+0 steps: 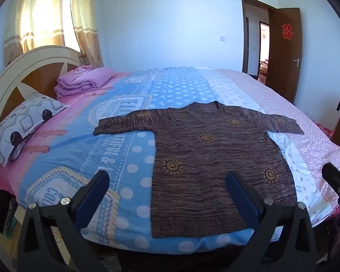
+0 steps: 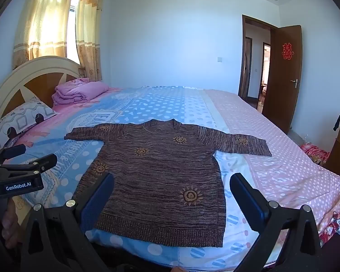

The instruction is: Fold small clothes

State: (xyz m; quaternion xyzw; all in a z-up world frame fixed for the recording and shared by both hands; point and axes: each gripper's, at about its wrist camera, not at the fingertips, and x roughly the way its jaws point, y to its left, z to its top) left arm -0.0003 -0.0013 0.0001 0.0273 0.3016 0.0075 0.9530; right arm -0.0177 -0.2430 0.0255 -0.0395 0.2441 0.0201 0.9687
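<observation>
In the left wrist view, a brown knitted sweater [image 1: 206, 158] is seen spread flat and face up on the bed [image 1: 102, 149], sleeves stretched out to both sides, nothing folded yet. The left gripper [image 1: 167, 181] is held above the near hem, its fingers [image 1: 95, 195] spread wide and empty. In the right wrist view, the same sweater is shown unfolded, and the right gripper [image 2: 172, 183] is likewise held spread and empty, so every fold is judged still to be made.
</observation>
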